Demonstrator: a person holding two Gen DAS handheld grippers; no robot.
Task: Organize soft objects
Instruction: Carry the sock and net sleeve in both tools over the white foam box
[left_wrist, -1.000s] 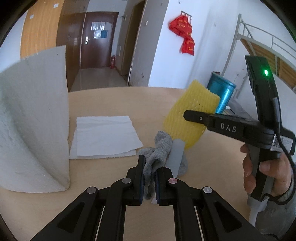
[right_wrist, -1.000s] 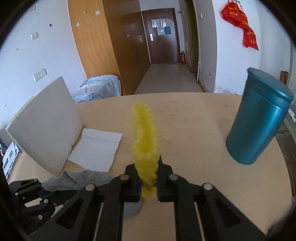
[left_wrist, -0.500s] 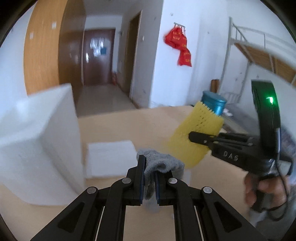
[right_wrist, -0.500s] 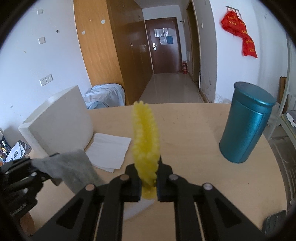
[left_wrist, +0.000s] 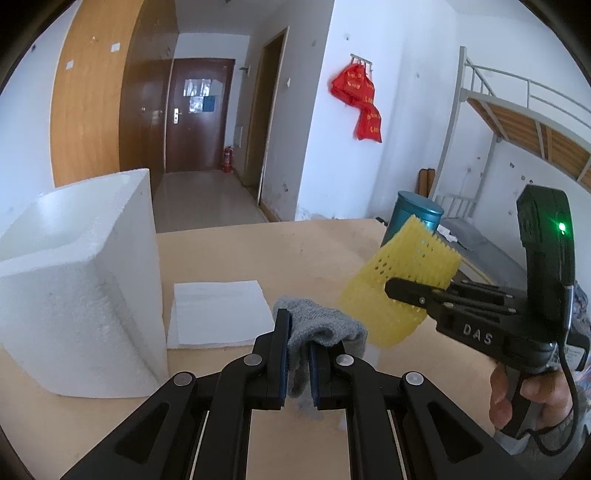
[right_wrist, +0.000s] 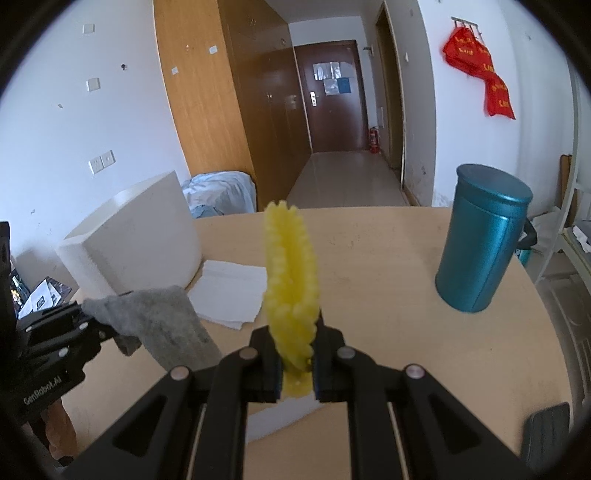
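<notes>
My left gripper (left_wrist: 298, 354) is shut on a grey sock (left_wrist: 325, 328) and holds it above the wooden table (left_wrist: 295, 258); the sock hangs from it in the right wrist view (right_wrist: 162, 321). My right gripper (right_wrist: 295, 363) is shut on a yellow foam net sleeve (right_wrist: 291, 280), held upright above the table. In the left wrist view the sleeve (left_wrist: 399, 280) and right gripper (left_wrist: 391, 288) are to the right of the sock. A white foam box (left_wrist: 74, 288) stands open-topped at the left.
A folded white paper towel (left_wrist: 218, 314) lies beside the foam box (right_wrist: 136, 240). A teal lidded canister (right_wrist: 480, 240) stands at the table's right. A small white sheet (right_wrist: 280, 417) lies under the grippers. A bunk bed frame stands at the right.
Both grippers have risen. The grey sock has been lifted off the table and now hangs in the left gripper. The yellow sleeve stays gripped in the right.
</notes>
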